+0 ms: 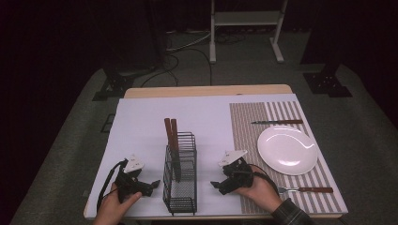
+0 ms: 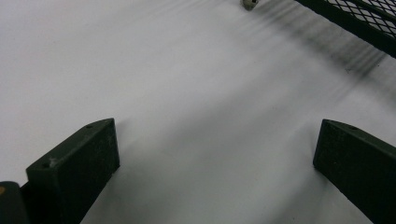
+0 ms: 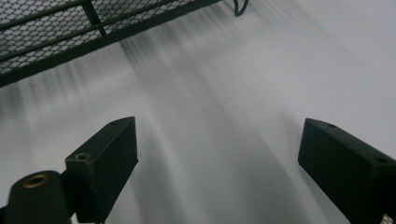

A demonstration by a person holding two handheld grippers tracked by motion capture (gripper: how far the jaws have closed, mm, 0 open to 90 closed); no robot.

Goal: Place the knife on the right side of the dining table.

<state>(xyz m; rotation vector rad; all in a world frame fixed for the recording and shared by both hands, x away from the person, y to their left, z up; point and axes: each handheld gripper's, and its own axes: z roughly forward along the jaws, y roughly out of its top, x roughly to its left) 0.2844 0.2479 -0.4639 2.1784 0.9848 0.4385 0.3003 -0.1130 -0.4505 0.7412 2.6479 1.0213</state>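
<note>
One black wire-mesh cutlery rack (image 1: 180, 180) stands on the white tabletop (image 1: 141, 122) between the left gripper (image 1: 152, 184) and right gripper (image 1: 215, 184), both with jaws apart, empty. Two brown-handled utensils (image 1: 171, 136) stand inside it.

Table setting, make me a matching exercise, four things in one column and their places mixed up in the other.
Things:
1. knife
2. fork
3. plate
4. rack

Places:
A. between the two hand-held grippers
B. on the striped mat, between knife and fork
C. on the mat, beyond the plate
D. on the mat's near edge, beside the right hand

Pairs: 1-C, 2-D, 3-B, 4-A
</note>
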